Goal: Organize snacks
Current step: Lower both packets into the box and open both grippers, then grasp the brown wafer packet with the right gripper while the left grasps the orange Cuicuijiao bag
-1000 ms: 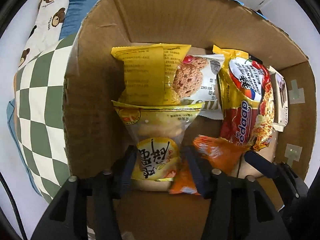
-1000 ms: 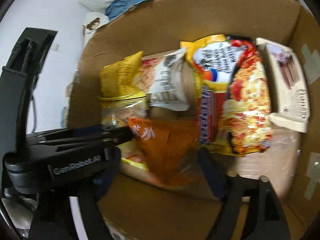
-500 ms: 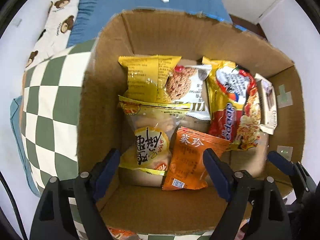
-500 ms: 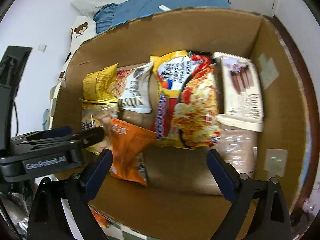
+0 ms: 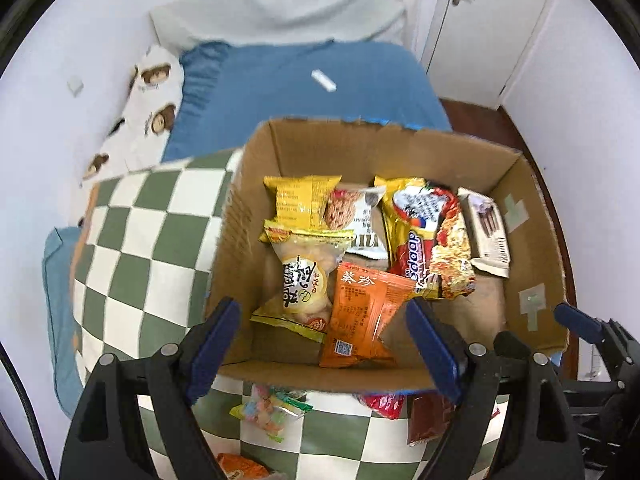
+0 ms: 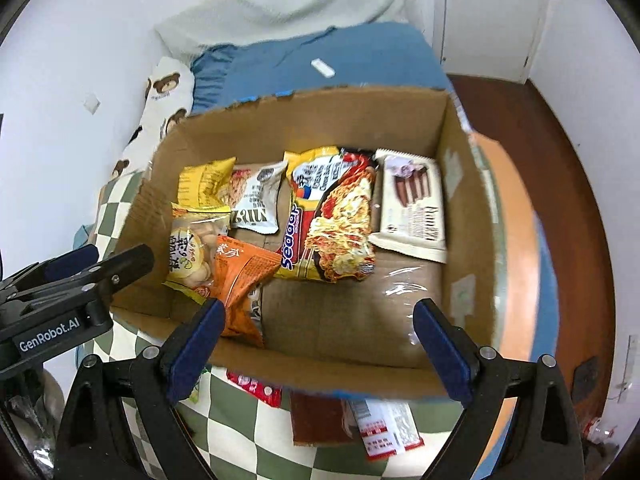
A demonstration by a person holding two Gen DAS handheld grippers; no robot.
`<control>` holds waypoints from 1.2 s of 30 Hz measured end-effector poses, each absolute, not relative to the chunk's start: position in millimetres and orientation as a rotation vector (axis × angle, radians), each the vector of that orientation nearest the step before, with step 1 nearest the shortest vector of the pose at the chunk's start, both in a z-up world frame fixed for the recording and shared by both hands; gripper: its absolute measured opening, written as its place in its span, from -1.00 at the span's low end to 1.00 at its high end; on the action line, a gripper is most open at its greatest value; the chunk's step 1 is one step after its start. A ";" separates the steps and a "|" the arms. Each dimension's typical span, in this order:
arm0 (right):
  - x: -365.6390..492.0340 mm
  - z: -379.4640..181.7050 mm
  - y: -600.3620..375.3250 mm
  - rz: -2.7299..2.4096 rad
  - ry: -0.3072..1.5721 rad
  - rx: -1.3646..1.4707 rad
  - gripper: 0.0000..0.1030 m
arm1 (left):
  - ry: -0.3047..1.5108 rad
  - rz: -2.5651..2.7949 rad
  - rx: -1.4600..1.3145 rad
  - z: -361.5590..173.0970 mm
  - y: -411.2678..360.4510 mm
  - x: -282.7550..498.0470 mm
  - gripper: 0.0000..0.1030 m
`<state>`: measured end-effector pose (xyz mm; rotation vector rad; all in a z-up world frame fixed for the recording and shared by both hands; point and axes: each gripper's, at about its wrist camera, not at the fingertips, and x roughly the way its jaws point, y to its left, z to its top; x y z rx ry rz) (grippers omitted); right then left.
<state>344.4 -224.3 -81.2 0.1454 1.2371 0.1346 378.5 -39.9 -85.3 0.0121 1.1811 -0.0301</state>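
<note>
Both grippers hang over the near rim of the cardboard box (image 5: 532, 248), jaws spread wide and empty. The left gripper (image 5: 324, 344) and right gripper (image 6: 316, 348) point down at it. Loose snacks lie outside, just below that near wall on the checkered cloth (image 5: 160, 216): a candy bag (image 5: 268, 410) nearer the left fingers, a red-and-white packet (image 6: 384, 426) nearer the right, its long axis running away from the box.

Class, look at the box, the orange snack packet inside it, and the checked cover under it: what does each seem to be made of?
Box: brown corrugated cardboard, matt, with ragged torn rims.
Orange snack packet: likely thin plastic film, slightly glossy, creased, with a crimped seal.
Checked cover: apparently woven fabric, soft and matt, lying in gentle folds.
</note>
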 end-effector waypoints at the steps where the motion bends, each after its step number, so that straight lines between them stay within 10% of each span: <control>1: 338.7 -74.8 -223.8 0.128 1.218 0.133 0.88 | 1.165 -0.036 0.016 -81.5 -39.8 375.0 0.64; 19: 234.6 30.5 -224.0 0.042 0.959 0.121 0.88 | 0.925 -0.093 -0.010 -1.9 -26.8 285.4 0.64; 31: 212.2 -22.9 -226.2 0.096 1.078 0.184 0.88 | 1.026 -0.008 -0.088 -47.0 17.6 259.5 0.97; 36: 225.7 -97.2 -223.9 0.120 1.216 0.189 0.34 | 1.172 0.119 -0.176 -105.9 62.4 233.8 0.97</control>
